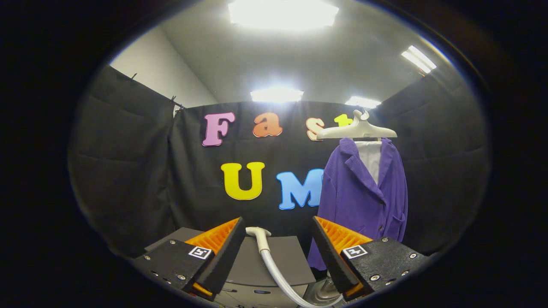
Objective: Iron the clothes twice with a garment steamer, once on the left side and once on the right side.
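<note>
Nearest the camera, the tool stands with its two fingers spread wide and nothing between the pads; both fingers are clear of every object. Just ahead, in the gap between them, the garment steamer head rests at the near edge of a grey worktop, a pale nozzle with its flat mouth turned toward the left and slightly up. Its hose runs back toward the camera and curves off to the right, so the long axis of head and neck lies roughly near-to-far, tilted a little rightward at the near end. Farther off and to the right hangs the purple jacket on a pale hanger, front facing the camera, open collar showing a white lining, long axis vertical, hem falling behind the right finger. Well apart from the steamer. Judgement: the task is at its opening step, pickup of the steamer, with no ironing pass yet made on either side of the jacket. Next move calls for easing forward and down so the fingers straddle the neck just behind the head, closing across its narrow width, then lifting and swinging right with the mouth turned to face the cloth. The round neck may roll or slip in the pinch; hose drag could twist it.
</note>
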